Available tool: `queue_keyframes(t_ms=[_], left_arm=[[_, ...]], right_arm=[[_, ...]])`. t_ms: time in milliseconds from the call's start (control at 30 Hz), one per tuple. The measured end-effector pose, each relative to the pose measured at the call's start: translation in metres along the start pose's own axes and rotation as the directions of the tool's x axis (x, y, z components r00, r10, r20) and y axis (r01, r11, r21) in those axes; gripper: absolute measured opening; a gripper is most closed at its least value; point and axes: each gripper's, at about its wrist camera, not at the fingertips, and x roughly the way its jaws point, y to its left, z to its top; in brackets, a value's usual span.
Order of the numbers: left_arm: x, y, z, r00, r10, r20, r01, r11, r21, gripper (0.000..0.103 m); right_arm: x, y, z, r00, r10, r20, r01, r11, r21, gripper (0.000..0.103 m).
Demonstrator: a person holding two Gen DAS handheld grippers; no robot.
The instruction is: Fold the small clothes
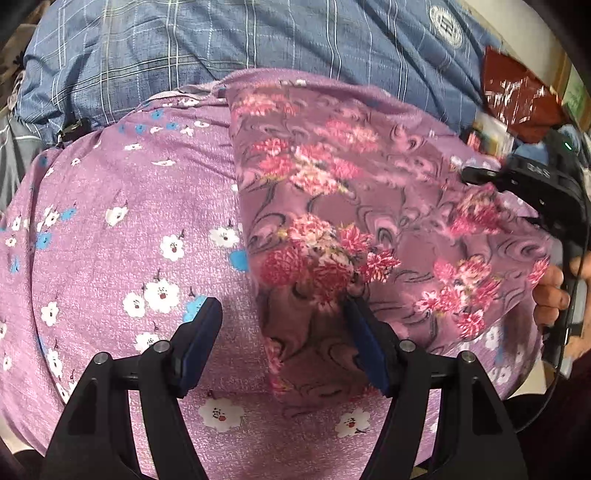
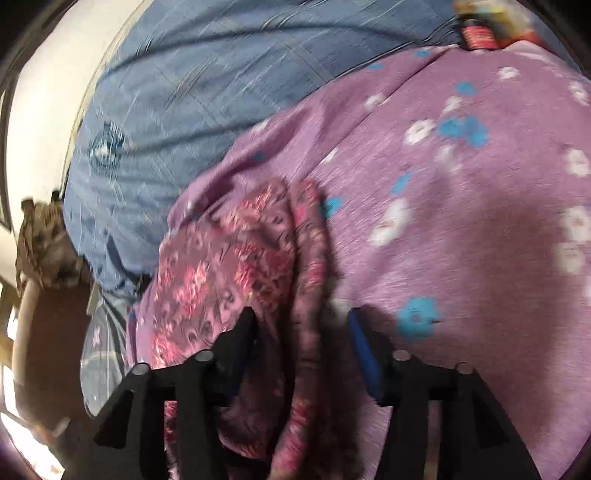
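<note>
Lying on a lilac sheet [image 1: 110, 229] printed with white and blue flowers is one small garment [image 1: 354, 206], mauve with pink blossoms and dark swirls. It rests to the right of the middle in the left wrist view, its left edge running straight down toward the camera and its lower corner falling between the two fingers of the left gripper [image 1: 282, 325]. That gripper's jaws stand apart; the right finger touches or just overlaps the garment's edge, the left finger sits over bare sheet, and nothing is pinched.

At the right rim of the same view comes the right gripper [image 1: 476, 175], black, with one hand [image 1: 550, 291] partly seen behind the cloth. In its own blurred view the right gripper [image 2: 299, 321] has its jaws apart, and a folded ridge of the garment [image 2: 229, 266] runs down between the two fingers; whether the pads press it I cannot tell, though a gap shows on the right side.

Behind the sheet lies one blue checked quilt [image 1: 229, 40] bearing a round white emblem [image 1: 446, 27]. One red packet [image 1: 517, 96] sits at the far right, and one red-labelled bottle [image 2: 476, 37] shows at the sheet's far edge in the right wrist view.
</note>
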Motion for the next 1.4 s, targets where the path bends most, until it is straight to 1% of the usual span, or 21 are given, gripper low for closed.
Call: queue_keyframes(t_ms=[67, 133, 167, 267, 333, 400, 467, 500, 533, 567, 633, 667, 733, 833, 900, 967, 1100, 1167, 1233, 1333, 1400], left_arm=[[-0.011, 0.003, 0.004, 0.999, 0.024, 0.03, -0.024, 1.0, -0.015, 0.07], [-0.019, 0.007, 0.009, 0.998, 0.041, 0.056, -0.039, 0.999, -0.038, 0.07], [-0.025, 0.008, 0.013, 0.996, 0.052, 0.07, -0.049, 0.998, -0.046, 0.07], [-0.028, 0.006, 0.016, 0.988, 0.131, 0.079, -0.129, 0.991, -0.029, 0.07], [-0.021, 0.005, 0.012, 0.987, 0.151, 0.049, -0.15, 0.989, -0.01, 0.07], [-0.008, 0.006, 0.005, 0.989, 0.146, -0.004, -0.146, 0.989, 0.001, 0.07], [0.001, 0.008, -0.002, 0.992, 0.126, -0.027, -0.126, 0.992, 0.014, 0.071], [0.001, 0.008, -0.004, 0.993, 0.115, -0.023, -0.115, 0.993, 0.012, 0.073], [0.001, 0.008, -0.004, 0.994, 0.106, -0.023, -0.106, 0.994, 0.011, 0.074], [0.0, 0.009, -0.003, 0.995, 0.095, -0.029, -0.094, 0.995, 0.013, 0.074], [-0.002, 0.014, 0.004, 0.997, 0.068, -0.031, -0.068, 0.998, 0.009, 0.074], [-0.005, 0.016, 0.01, 0.999, 0.052, -0.017, -0.051, 0.999, 0.006, 0.074], [-0.009, 0.018, 0.024, 0.999, 0.038, 0.015, -0.038, 0.999, 0.01, 0.074], [-0.003, 0.022, 0.064, 0.998, 0.05, 0.044, -0.051, 0.999, 0.011, 0.074], [0.009, 0.023, 0.089, 0.996, 0.072, 0.055, -0.073, 0.997, 0.012, 0.074], [0.029, 0.022, 0.114, 0.995, 0.083, 0.057, -0.085, 0.996, 0.027, 0.074], [0.083, 0.028, 0.152, 0.997, 0.08, -0.008, -0.08, 0.997, 0.005, 0.074], [0.109, 0.03, 0.157, 0.993, 0.094, -0.066, -0.094, 0.996, 0.004, 0.074], [0.127, 0.034, 0.153, 0.988, 0.089, -0.123, -0.091, 0.996, -0.017, 0.077], [0.114, 0.034, 0.148, 0.993, 0.076, -0.092, -0.079, 0.997, -0.025, 0.076], [0.091, 0.031, 0.139, 0.994, 0.088, -0.057, -0.088, 0.996, -0.004, 0.076]], right_arm=[[-0.027, 0.004, -0.002, 0.996, 0.022, 0.09, -0.018, 0.999, -0.049, 0.056], [-0.046, 0.015, -0.007, 0.987, 0.105, 0.125, -0.089, 0.988, -0.127, 0.033], [-0.058, 0.024, -0.013, 0.978, 0.157, 0.135, -0.131, 0.974, -0.186, 0.028], [-0.082, 0.051, -0.041, 0.944, 0.316, 0.094, -0.272, 0.908, -0.319, 0.018], [-0.084, 0.068, -0.054, 0.936, 0.347, 0.051, -0.304, 0.875, -0.378, 0.017], [-0.075, 0.082, -0.064, 0.964, 0.265, 0.025, -0.229, 0.873, -0.43, 0.017], [-0.052, 0.072, -0.067, 0.993, 0.118, -0.023, -0.118, 0.91, -0.398, 0.015], [-0.043, 0.065, -0.067, 0.998, 0.057, -0.034, -0.066, 0.926, -0.372, 0.014], [-0.032, 0.053, -0.066, 0.998, -0.03, -0.051, 0.011, 0.94, -0.34, 0.004], [-0.021, 0.036, -0.063, 0.991, -0.103, -0.089, 0.073, 0.954, -0.291, 0.0], [-0.022, 0.027, -0.059, 0.991, -0.073, -0.108, 0.045, 0.969, -0.241, 0.0], [-0.03, 0.034, -0.056, 0.995, -0.055, -0.08, 0.032, 0.964, -0.264, 0.0], [-0.041, 0.047, -0.051, 0.999, -0.009, -0.031, 0.0, 0.956, -0.294, 0.009], [-0.047, 0.066, -0.028, 0.996, 0.084, 0.026, -0.074, 0.961, -0.266, 0.015], [-0.033, 0.078, -0.008, 0.997, 0.067, 0.042, -0.054, 0.965, -0.256, 0.022], [-0.006, 0.084, 0.01, 0.999, 0.032, 0.017, -0.027, 0.971, -0.236, 0.022], [0.052, 0.076, 0.034, 0.998, 0.022, -0.06, -0.03, 0.99, -0.141, 0.022], [0.084, 0.065, 0.041, 0.994, -0.07, -0.088, 0.06, 0.992, -0.113, 0.019], [0.095, 0.054, 0.041, 0.993, -0.065, -0.097, 0.057, 0.995, -0.078, 0.019], [0.082, 0.056, 0.043, 0.996, -0.035, -0.087, 0.028, 0.996, -0.083, 0.029], [0.065, 0.059, 0.036, 0.998, -0.023, -0.056, 0.017, 0.994, -0.112, 0.029]])
